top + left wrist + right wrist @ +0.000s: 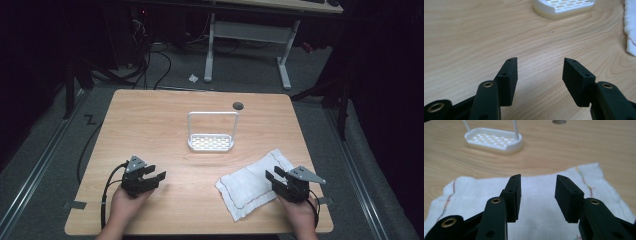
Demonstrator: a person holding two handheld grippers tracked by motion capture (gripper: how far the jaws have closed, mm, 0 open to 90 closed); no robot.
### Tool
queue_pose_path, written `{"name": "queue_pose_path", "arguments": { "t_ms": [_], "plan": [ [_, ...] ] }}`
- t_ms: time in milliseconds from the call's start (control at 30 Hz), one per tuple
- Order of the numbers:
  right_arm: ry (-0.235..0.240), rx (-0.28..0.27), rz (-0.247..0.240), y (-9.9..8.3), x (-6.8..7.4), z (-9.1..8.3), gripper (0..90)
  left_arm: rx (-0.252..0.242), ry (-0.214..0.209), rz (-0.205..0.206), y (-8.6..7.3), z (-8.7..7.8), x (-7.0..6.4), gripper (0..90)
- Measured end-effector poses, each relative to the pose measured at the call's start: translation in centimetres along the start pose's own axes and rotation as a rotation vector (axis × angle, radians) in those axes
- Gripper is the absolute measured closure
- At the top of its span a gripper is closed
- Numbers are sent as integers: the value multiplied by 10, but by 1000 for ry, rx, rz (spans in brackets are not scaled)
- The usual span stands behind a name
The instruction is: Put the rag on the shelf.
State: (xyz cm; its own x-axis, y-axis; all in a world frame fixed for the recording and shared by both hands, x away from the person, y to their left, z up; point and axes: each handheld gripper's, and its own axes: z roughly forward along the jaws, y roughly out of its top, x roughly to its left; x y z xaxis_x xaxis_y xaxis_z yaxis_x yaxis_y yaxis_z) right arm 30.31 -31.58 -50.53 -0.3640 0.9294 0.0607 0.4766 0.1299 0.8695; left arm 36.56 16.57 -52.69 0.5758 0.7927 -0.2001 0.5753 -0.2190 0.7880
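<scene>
Two hand-held grippers sit low at the near edge of the wooden tabletop [150, 120], one in each hand. Left hand-held gripper [151, 176]: jaws spread, nothing between them, over bare wood, well apart from the white slotted rack [211, 142]. Right hand-held gripper [274, 175]: jaws spread, empty, poised over the near part of the white cloth [252, 182]. Cloth lies flat, near and to the right of the rack. Rack stands upright mid-tabletop, wire handle [212, 114] raised.

A white slotted rack [210, 142] with a tall hoop handle stands upright at frame centre; a folded white cloth [252, 182] lies flat at lower right.
</scene>
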Motion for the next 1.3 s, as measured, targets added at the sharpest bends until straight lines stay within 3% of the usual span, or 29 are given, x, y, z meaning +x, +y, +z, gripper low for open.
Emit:
{"name": "queue_pose_path", "arguments": {
  "t_ms": [167,300,600,800,833,933,1000,1133,1167,1233,1267,1300],
  "plan": [
    [-22,42,-31,-7,1,-1,561,-8,-3,-4,3,3,-1,471],
    [-8,59,5,-12,-5,-3,555,5,-10,14,4,7,-7,467],
    [-8,47,25,-12,-15,-5,555,10,-12,0,2,10,-9,462],
    [-24,43,39,-12,-22,-6,557,13,-4,-3,1,9,-7,461],
    [-39,52,66,-13,-26,-6,605,15,-6,-2,1,9,-8,471],
    [-89,83,86,-14,-36,-8,809,28,-30,0,1,10,-9,554],
    [-109,104,105,-14,-44,-10,896,32,-33,10,2,10,-12,662],
    [-141,132,105,-17,-51,-14,900,33,-57,13,5,13,-20,871],
    [-143,138,99,-18,-51,-14,900,53,-91,19,12,23,-28,900],
    [-148,144,93,-19,-51,-15,900,76,-110,79,22,37,-45,900],
    [-148,144,93,-19,-51,-15,900,76,-110,79,22,37,-45,900],
    [-153,148,99,-19,-51,-14,900,72,-133,96,28,46,-56,900]
  ]
}}
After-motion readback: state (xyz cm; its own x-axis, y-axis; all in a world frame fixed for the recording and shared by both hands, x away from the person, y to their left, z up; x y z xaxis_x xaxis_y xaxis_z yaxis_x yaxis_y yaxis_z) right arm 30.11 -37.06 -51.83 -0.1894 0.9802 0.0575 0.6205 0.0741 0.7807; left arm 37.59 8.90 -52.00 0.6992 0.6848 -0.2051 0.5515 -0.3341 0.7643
